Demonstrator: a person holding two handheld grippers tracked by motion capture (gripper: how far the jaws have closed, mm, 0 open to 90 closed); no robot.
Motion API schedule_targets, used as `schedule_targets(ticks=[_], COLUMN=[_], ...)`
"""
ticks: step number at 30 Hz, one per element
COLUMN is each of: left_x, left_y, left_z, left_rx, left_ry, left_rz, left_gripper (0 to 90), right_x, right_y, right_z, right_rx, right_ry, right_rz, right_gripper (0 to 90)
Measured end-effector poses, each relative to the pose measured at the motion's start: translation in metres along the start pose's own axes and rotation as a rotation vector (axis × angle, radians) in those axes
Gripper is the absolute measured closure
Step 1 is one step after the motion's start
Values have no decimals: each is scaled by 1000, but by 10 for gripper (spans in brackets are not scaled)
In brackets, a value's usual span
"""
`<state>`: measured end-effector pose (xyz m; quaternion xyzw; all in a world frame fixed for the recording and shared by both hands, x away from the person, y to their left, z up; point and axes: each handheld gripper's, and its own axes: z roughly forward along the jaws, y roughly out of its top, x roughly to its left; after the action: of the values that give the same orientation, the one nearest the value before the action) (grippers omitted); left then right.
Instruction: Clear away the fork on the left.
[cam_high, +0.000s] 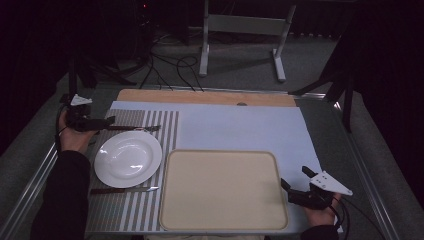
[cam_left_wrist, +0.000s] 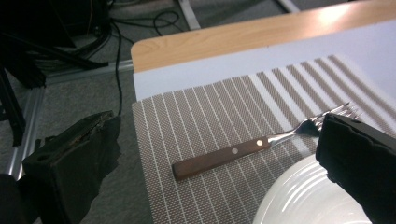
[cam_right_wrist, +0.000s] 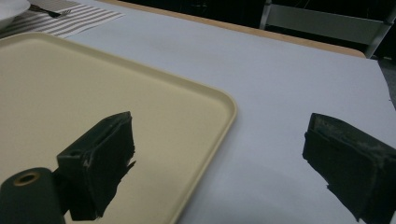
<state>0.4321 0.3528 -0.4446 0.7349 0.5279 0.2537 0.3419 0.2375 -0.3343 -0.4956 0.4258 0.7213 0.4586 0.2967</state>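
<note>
Looking down, we see a beige tray (cam_high: 223, 190) lying bare on the table (cam_high: 240, 122), with a white plate (cam_high: 128, 158) on a striped placemat (cam_high: 165, 131) to its left. Our right gripper (cam_high: 296, 183) hovers spread at the tray's right edge. Our left gripper (cam_high: 111, 121) hangs spread around the wooden-handled fork (cam_left_wrist: 252, 147), which lies flat beyond the plate.

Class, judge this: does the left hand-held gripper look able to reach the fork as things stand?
Probably yes. The left hand-held gripper is open with the fork lying between its jaws on the striped placemat, nothing covering its handle.
</note>
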Motion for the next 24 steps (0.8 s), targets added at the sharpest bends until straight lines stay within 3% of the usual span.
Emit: schedule_targets(ticks=[8,18,24], left_x=[-5,-7,-5], left_y=[0,-4,-9], left_z=[12,38,50], left_rx=[11,100,125], left_ry=[-11,-10,-16], left_rz=[8,31,56], left_gripper=[0,0,0], right_x=[1,0,1], right_y=[0,-2,-3], right_z=[-1,-2,-1], right_rx=[4,11,21], right_ry=[7,4,4], right_rz=[4,3,-2], right_gripper=[86,86,86])
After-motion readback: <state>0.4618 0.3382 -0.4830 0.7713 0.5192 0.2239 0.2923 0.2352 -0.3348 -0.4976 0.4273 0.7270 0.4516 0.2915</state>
